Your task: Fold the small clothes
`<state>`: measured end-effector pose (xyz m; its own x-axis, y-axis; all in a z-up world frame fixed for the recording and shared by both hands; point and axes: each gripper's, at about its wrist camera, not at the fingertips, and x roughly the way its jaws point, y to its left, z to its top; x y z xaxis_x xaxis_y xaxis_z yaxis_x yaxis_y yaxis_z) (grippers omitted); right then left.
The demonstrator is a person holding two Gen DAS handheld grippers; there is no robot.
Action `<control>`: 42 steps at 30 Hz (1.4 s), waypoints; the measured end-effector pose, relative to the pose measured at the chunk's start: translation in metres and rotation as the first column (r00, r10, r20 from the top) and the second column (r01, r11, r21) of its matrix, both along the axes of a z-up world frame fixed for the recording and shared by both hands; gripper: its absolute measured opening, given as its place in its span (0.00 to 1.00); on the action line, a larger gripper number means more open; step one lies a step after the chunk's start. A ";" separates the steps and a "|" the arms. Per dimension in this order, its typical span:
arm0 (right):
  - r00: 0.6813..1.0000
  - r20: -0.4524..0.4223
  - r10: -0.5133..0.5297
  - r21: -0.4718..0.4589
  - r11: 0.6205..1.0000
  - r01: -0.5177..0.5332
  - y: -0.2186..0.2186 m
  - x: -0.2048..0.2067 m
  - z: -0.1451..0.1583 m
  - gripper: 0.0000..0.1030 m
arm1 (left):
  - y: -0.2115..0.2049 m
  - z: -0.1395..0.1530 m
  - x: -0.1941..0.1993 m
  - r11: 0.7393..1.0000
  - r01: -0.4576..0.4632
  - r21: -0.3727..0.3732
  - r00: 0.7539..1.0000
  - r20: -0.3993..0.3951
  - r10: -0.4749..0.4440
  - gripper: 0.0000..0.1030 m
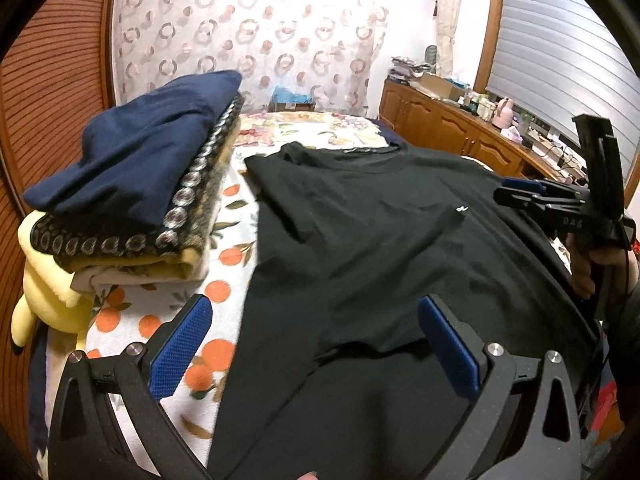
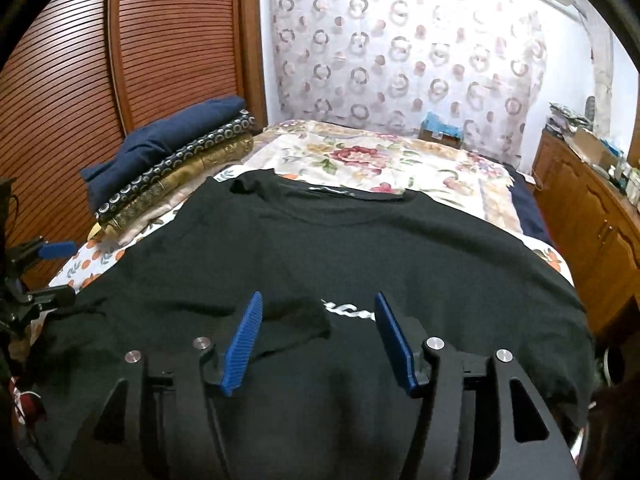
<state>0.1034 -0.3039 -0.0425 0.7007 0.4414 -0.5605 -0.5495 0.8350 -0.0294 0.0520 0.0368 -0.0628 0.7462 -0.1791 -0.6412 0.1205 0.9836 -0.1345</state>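
Black T-shirt (image 2: 360, 248), soft matte knit with ribbed round collar and small white script on the chest, spread across a bed sheet (image 1: 224, 264) printed with oranges; one sleeve end lies folded in over the body, lower centre of the right wrist view. Right gripper (image 2: 318, 344), lower centre: black frame, blue ridged pads parted to a moderate gap with nothing clasped, the folded sleeve end and script lying between and beyond its pads. Left gripper (image 1: 316, 344), bottom of the left wrist view: blue knurled pads spread wide, empty, poised above the shirt's lower part. Upper left in both views: stack of folded clothes (image 1: 132, 184), navy cloth on top, patterned and yellow layers beneath.
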 end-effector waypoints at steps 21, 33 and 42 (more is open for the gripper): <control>0.956 0.016 -0.292 0.055 0.955 0.291 -0.093 -0.022 -0.002 0.59 | -0.075 0.030 0.007 0.993 0.062 0.097 0.993 0.092 -0.071 1.00; 0.916 -0.090 -0.391 0.047 0.917 0.396 -0.098 -0.012 -0.009 0.59 | -0.098 0.014 0.012 0.990 0.111 0.089 0.992 0.042 -0.115 1.00; 0.912 -0.200 -0.359 0.083 0.921 0.380 -0.071 0.033 -0.007 0.58 | -0.113 0.006 0.012 0.986 0.139 0.090 0.990 0.012 -0.141 1.00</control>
<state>0.1367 -0.3748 -0.0491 0.7204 0.2401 -0.6507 -0.1879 0.9707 0.1501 0.0639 -0.0766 -0.0566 0.7295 -0.2253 -0.6458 0.2592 0.9648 -0.0437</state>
